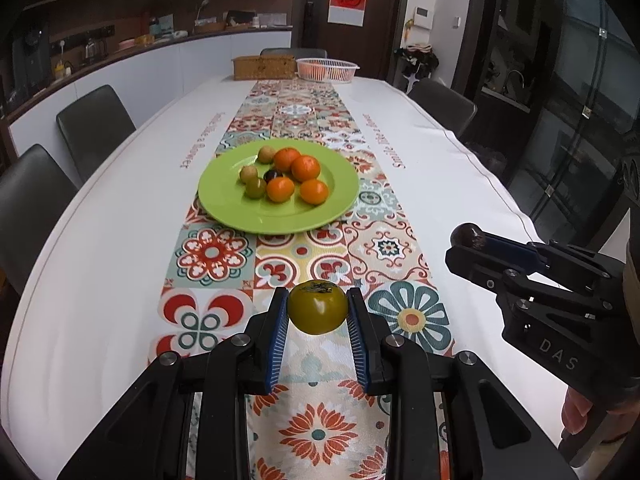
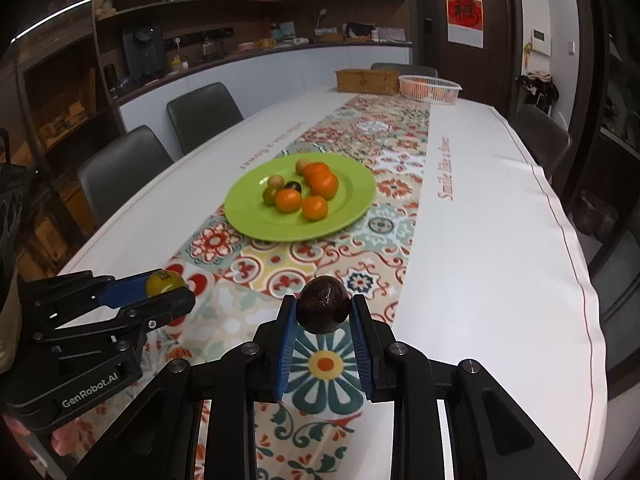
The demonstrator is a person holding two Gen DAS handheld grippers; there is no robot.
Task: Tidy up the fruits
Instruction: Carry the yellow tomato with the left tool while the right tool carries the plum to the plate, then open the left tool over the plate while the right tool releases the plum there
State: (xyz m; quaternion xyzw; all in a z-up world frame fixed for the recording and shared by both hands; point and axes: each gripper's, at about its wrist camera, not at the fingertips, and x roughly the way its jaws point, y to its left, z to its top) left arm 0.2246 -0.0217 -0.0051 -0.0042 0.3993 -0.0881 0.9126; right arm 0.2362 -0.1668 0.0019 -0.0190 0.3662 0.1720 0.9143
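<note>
I'm gripping a green fruit (image 1: 318, 311) in my closed left gripper (image 1: 318, 312) and a dark fruit (image 2: 323, 309) in my closed right gripper (image 2: 323, 310), carrying both clear of the table toward the green plate (image 1: 228, 208), presumably for sorting.

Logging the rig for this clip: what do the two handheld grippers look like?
Both are matte black linkage frames with silver pivot bolts and blue ribbed pads on the fingers. The left gripper carries white "GenRobot.AI" lettering on its body; the right gripper shows embossed "DAS". No cables are visible.

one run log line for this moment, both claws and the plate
left claw: shut on green fruit | right claw: shut on dark fruit | green plate: four oranges, smaller fruits, ahead on table runner
</note>
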